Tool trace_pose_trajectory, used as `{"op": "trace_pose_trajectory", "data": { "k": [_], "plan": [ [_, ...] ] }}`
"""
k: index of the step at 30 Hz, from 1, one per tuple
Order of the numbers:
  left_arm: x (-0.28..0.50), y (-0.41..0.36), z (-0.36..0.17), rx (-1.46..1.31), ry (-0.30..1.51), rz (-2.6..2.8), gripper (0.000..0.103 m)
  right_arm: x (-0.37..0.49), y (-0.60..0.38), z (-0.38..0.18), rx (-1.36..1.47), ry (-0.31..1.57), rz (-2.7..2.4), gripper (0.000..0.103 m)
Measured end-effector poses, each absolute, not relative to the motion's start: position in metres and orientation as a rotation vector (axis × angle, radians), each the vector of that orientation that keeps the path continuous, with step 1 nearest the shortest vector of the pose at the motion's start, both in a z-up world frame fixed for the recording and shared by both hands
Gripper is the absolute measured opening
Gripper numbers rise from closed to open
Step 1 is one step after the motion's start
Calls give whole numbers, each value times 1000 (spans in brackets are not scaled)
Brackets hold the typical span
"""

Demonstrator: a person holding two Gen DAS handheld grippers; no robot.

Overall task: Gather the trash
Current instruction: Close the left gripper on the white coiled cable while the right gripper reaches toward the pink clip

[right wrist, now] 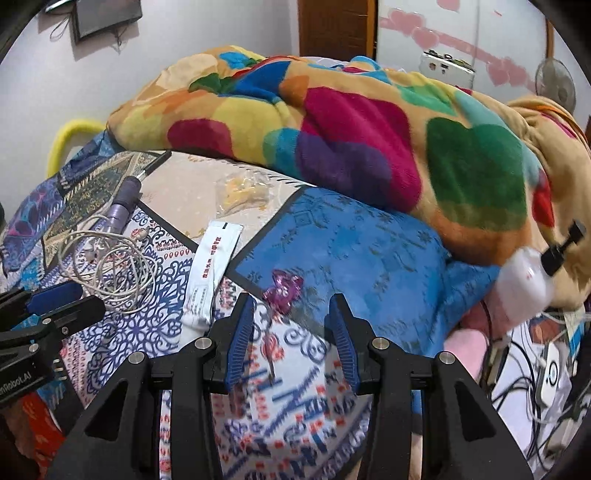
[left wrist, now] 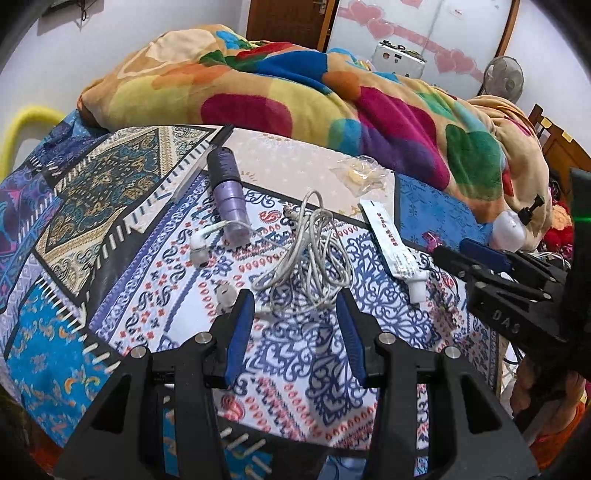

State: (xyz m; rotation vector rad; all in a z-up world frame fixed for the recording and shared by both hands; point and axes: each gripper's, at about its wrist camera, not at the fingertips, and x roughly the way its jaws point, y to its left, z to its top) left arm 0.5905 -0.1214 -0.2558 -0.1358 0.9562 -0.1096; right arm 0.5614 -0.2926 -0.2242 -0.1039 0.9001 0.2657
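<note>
Bedroom, white walls, wooden door (left wrist: 291, 18) at back. Bed taking up most of both views: patchwork bedspread (left wrist: 110, 229) w/ blue and paisley panels, big multicolour blanket (left wrist: 295, 96) heaped behind, fan (left wrist: 503, 78) standing at far right.

Lying on the spread, largest first: tangle of white earphone cable (left wrist: 310, 251), purple cylindrical bottle (left wrist: 229, 195) w/ long axis running away from camera, white tube (left wrist: 395, 243) w/ cap end toward camera, clear wrapper w/ yellowish bits (left wrist: 360, 177) further back near blanket, small purple foil wrapper (right wrist: 282, 290) on the blue panel.

Key relation: purple foil wrapper sitting just ahead of right gripper (right wrist: 291, 306), slightly toward its left finger, nothing in between. White tube lying just left of that gripper, long axis pointing roughly away. Cable tangle sitting straight ahead of left gripper (left wrist: 295, 306), so right hand nearer to wrapper and tube, left hand nearer to cable. Which piece counts as trash first: prob. the foil wrapper, judging by aim.

Both grippers angling steeply down at the bed, side by side, each showing in the other's view. Jaws on both standing part open, moderate gap, blue pads clear, holding nothing. Not yet touching any item.
</note>
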Motion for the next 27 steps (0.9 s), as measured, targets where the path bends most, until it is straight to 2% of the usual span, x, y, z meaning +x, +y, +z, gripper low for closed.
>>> {"op": "trace_pose_trajectory", "data": {
  "k": [3,7,8,9,11,12,13,14,19,27],
  "plan": [
    [597,-123,-259,-133,953,-116,45,562,-289,-228,-139,886,256,39],
    [600,-125,-260,-132,938,-127,45,560,-288,-227,-153,877,273,33],
    [600,-125,-260,-134,936,-124,45,560,-289,-227,-146,879,281,31],
    [600,-125,-259,-141,932,-128,44,560,-289,-226,-152,874,270,23],
    [596,-125,-257,-150,910,-137,26,562,-289,-227,-146,873,270,21],
    [596,-126,-257,-147,911,-142,21,563,-289,-227,-143,872,267,21],
    [595,-127,-257,-146,912,-144,12,563,-288,-227,-146,871,263,21],
    [594,-126,-256,-149,910,-131,10,564,-287,-228,-146,871,261,20],
    [585,-118,-243,-166,873,-109,6,560,-297,-222,-55,890,265,20],
    [564,-109,-205,-155,817,-87,6,538,-293,-187,-63,825,268,19]
  ]
}}
